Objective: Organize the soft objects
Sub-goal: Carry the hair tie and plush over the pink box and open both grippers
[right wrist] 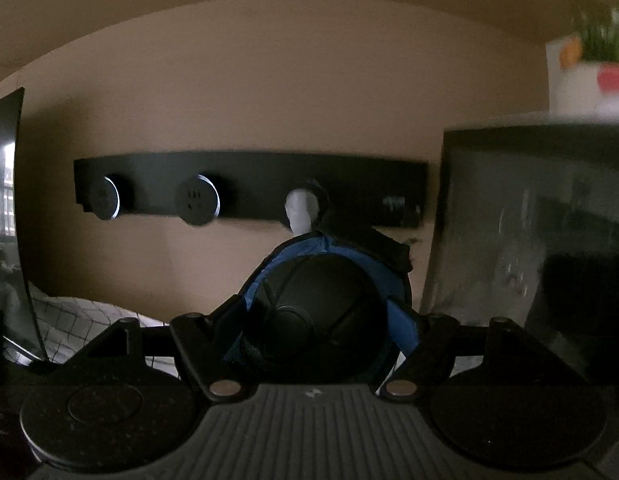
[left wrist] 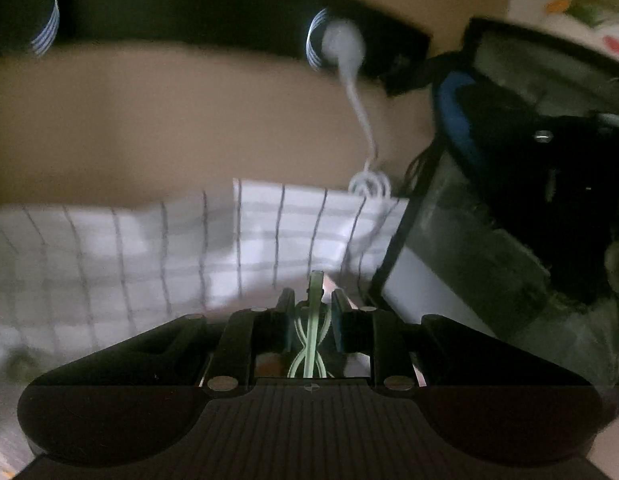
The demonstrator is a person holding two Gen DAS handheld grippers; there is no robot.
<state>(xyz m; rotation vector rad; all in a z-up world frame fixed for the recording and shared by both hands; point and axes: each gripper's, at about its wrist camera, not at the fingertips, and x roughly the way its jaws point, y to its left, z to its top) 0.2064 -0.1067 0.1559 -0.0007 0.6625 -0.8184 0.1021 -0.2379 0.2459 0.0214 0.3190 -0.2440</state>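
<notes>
Left gripper (left wrist: 309,312) nearly closed, its black fingers (left wrist: 284,308) pinching a pale green looped cord (left wrist: 314,320) that rises between them toward 12 o'clock. Beyond the tips, a white cloth with a thin dark grid (left wrist: 169,248) spreads from 9 to 1 o'clock. At 2 o'clock, a dark fabric bin with a black rim (left wrist: 509,248) holds dark items, blurred. Farther, at 12 o'clock, a white plug and coiled cable (left wrist: 349,64) hangs from a long black wall rail (left wrist: 189,12). Right gripper (right wrist: 317,320) stands wide, jaws around a round black cap with blue lining (right wrist: 321,312), filling the gap; pad contact hidden. Behind it the rail (right wrist: 249,176) on the tan wall (right wrist: 269,92), bin wall (right wrist: 529,220) at 3 o'clock.
</notes>
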